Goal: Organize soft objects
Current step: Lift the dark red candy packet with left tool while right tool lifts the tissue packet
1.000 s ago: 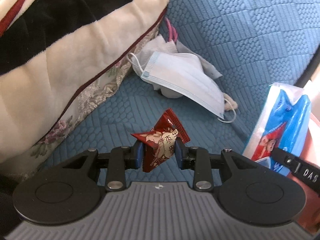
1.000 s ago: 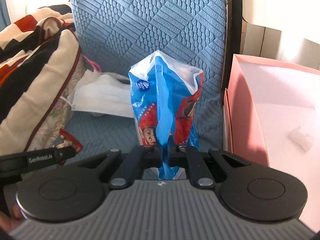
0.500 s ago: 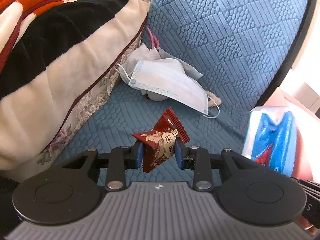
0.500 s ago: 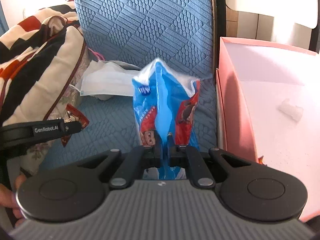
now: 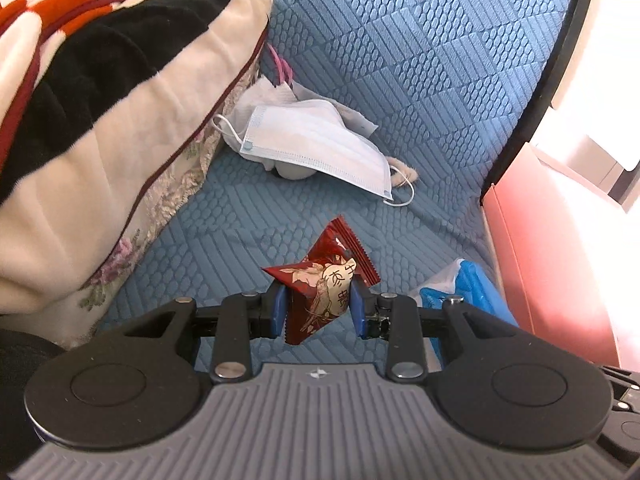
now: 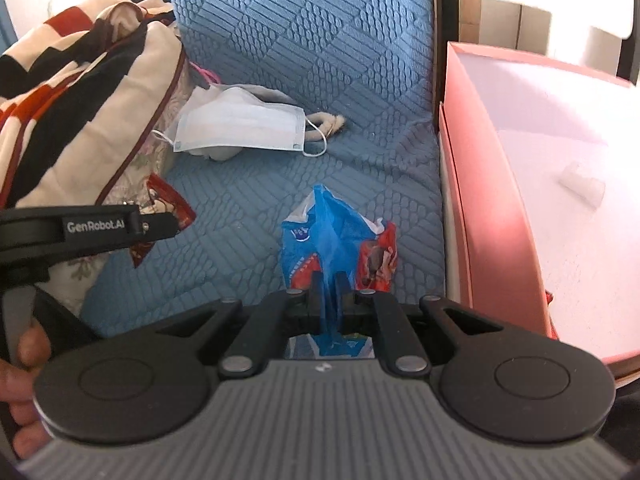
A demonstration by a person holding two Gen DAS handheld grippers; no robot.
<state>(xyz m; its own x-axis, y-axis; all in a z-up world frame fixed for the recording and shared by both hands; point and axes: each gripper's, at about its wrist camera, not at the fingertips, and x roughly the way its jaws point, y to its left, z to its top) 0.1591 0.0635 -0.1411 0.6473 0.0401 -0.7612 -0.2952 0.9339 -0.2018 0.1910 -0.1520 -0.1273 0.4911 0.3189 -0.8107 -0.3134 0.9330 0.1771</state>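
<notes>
My left gripper (image 5: 319,309) is shut on a red snack packet (image 5: 320,280), held above the blue sofa seat (image 5: 240,232). The same packet (image 6: 170,200) shows at the left of the right wrist view. The jaws of my right gripper (image 6: 328,288) are opening. A blue tissue packet (image 6: 336,236) slumps onto the seat, its plastic fold still between the fingers with the pads no longer pinching it. The left wrist view shows it low at the right (image 5: 468,292). A pale blue face mask (image 5: 316,152) lies further back on the seat.
A striped blanket on a floral cushion (image 5: 100,100) fills the left side. A pink open box (image 6: 480,200) stands against the seat's right edge, with a small white piece (image 6: 580,186) inside. Crumpled tissue (image 5: 264,100) and a beige cord (image 6: 332,122) lie by the mask. A person's hand (image 6: 20,360) holds the left gripper.
The blue tissue packet has sunk in the right gripper and now sags towards the seat, nearer the pink box. The left gripper with the red packet shifted, bringing the pink box into its view.
</notes>
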